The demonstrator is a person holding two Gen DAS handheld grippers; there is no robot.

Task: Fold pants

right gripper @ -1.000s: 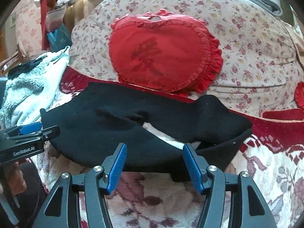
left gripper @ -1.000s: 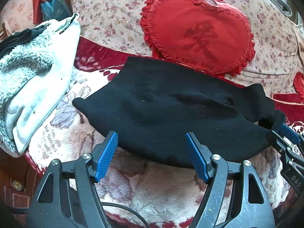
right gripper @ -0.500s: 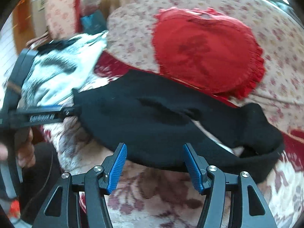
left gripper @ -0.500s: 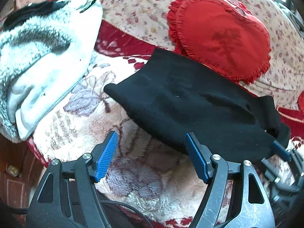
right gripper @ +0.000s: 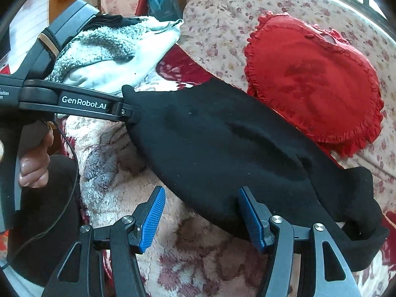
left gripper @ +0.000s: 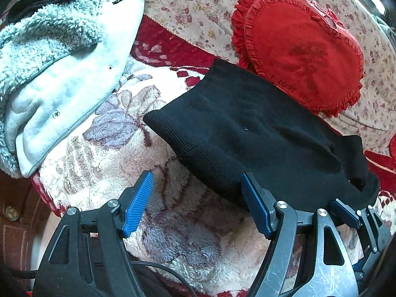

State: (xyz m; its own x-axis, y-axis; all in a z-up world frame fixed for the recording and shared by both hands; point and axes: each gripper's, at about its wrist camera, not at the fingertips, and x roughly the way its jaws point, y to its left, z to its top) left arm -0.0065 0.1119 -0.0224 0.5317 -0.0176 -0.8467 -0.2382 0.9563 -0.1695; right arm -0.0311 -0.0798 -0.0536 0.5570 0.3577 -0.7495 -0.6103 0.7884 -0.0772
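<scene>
The black pants [left gripper: 247, 133] lie folded into a bundle on a fluffy floral blanket [left gripper: 104, 153], also in the right wrist view [right gripper: 222, 143]. My left gripper [left gripper: 198, 205] is open and empty, its right finger at the pants' near edge. My right gripper [right gripper: 201, 219] is open and empty, its right finger against the pants' near edge. In the right wrist view the left gripper's fingers [right gripper: 123, 110] touch the pants' left corner. In the left wrist view the right gripper's fingers [left gripper: 346, 214] show at the lower right by the pants' edge.
A white and grey fleece garment [left gripper: 57, 57] lies to the left, also in the right wrist view [right gripper: 118, 57]. A red heart-shaped pillow [left gripper: 302, 47] leans on the floral sofa back [left gripper: 193, 7] behind the pants. A hand [right gripper: 34, 165] holds the left gripper's handle.
Both grippers have shifted left along the pants' near edge and stayed open. The pants now sit further right in both views; the fleece garment looms larger.
</scene>
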